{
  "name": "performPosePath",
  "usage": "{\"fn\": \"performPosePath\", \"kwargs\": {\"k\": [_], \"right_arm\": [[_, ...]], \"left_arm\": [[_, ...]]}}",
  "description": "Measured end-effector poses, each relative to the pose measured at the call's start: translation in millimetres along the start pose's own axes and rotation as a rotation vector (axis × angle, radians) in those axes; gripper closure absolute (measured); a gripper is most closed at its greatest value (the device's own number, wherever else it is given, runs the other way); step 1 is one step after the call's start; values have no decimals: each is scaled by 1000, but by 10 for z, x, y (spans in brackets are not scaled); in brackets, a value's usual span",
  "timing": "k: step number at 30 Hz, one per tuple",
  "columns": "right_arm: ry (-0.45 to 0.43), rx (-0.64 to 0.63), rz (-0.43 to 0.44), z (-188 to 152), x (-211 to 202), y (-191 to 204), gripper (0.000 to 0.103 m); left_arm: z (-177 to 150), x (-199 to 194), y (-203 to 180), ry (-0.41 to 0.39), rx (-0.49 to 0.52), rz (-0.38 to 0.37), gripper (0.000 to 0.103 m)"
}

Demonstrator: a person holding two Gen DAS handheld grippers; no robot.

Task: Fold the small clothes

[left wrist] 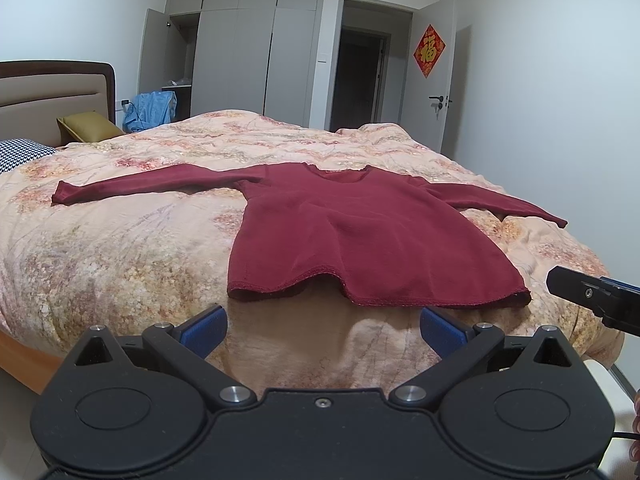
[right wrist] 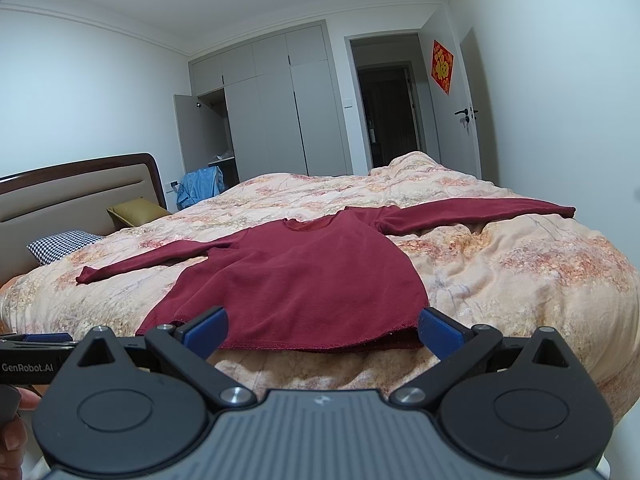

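A dark red long-sleeved top (left wrist: 360, 236) lies flat on the bed with both sleeves spread out sideways and its hem toward me; it also shows in the right wrist view (right wrist: 304, 280). My left gripper (left wrist: 322, 330) is open and empty, held just short of the hem, near its left half. My right gripper (right wrist: 322, 330) is open and empty, right at the hem, which spans the gap between its blue fingertips. The right gripper's black body (left wrist: 596, 292) shows at the right edge of the left wrist view.
The bed has a floral peach quilt (left wrist: 120, 256). A headboard (left wrist: 52, 92), a yellow cushion (left wrist: 88, 126) and a houndstooth pillow (left wrist: 20, 154) are at the left. A blue garment (left wrist: 152, 110), grey wardrobes (left wrist: 256, 48) and an open door (left wrist: 438, 72) stand beyond.
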State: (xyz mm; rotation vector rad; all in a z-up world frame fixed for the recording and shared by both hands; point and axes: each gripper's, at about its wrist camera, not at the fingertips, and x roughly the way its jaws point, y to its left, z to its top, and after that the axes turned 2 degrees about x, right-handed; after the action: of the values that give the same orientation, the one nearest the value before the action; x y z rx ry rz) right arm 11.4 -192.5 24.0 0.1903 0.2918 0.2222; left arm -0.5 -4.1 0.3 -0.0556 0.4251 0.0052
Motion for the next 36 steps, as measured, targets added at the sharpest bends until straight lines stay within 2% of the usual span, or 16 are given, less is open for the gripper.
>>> {"fn": "performPosePath", "kwargs": {"k": [36], "right_arm": [[2,9,-1,-1,-16,-21,0]], "left_arm": [[-14,16,1,0,2,-4,1]]}}
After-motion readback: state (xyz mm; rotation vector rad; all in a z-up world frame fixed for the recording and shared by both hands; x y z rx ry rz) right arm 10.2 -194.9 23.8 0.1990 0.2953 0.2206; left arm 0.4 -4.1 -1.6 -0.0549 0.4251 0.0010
